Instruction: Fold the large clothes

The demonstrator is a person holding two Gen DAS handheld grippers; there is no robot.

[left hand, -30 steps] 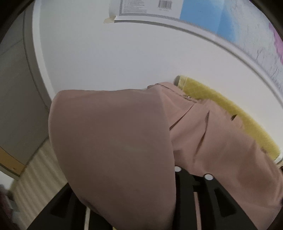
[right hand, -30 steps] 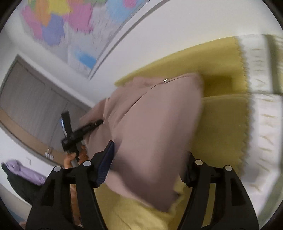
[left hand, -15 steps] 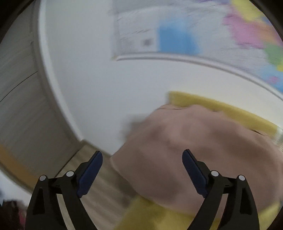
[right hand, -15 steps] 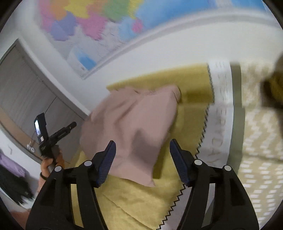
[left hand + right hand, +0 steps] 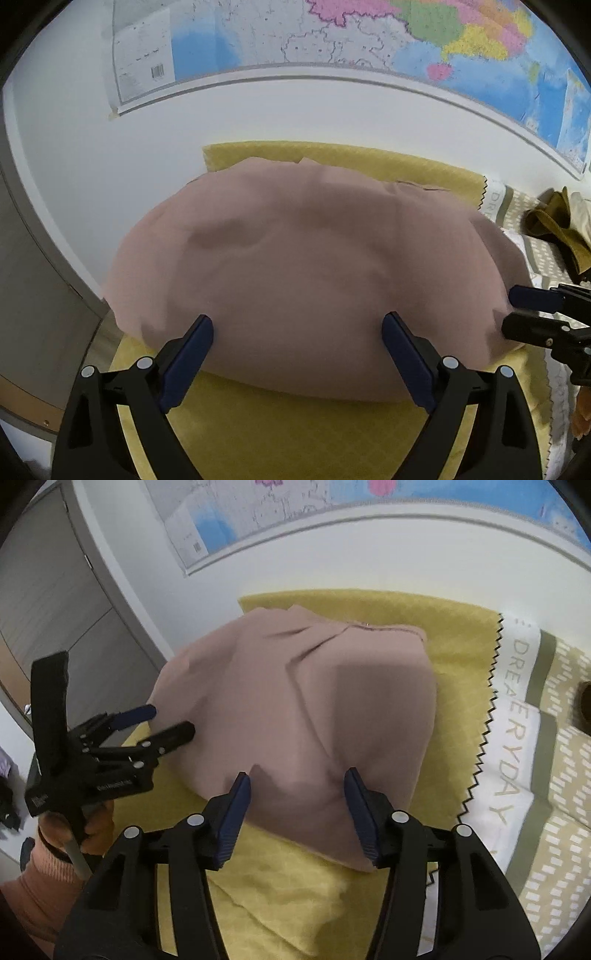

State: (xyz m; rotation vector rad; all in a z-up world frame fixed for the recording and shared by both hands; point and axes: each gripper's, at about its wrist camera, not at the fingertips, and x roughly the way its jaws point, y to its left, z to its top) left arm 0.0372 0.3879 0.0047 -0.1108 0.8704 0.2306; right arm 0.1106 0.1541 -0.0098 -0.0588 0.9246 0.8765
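The yellow cloth [image 5: 461,657] covers the work surface and serves here as the landmark; a wall map [image 5: 369,33] hangs behind its far edge, and a patterned spread with printed letters [image 5: 517,746] lies against its zigzag right edge. On the middle of the yellow cloth lies the pink garment [image 5: 303,716], already doubled over into a rounded, compact pile. Its far edge, with a seam and a small metal fastener, sits near the far edge of the cloth, and its near corner comes toward the front.

As I judge it, at least one big fold is done — the garment sits as one thick layered pack, and no part of it is lifted. What is left seems to be a further fold or some smoothing, because the top still shows soft creases and the left side bulges over the cloth's left edge.

The left gripper [image 5: 297,354] stands over the near-left part of the cloth, fingers wide apart, nothing between them, the garment just beyond. The right gripper [image 5: 297,808] hovers at the garment's near corner; its jaws are closing a little, but the pads do not press on fabric — no grip yet. An olive garment [image 5: 557,232] waits to the right of the cloth.
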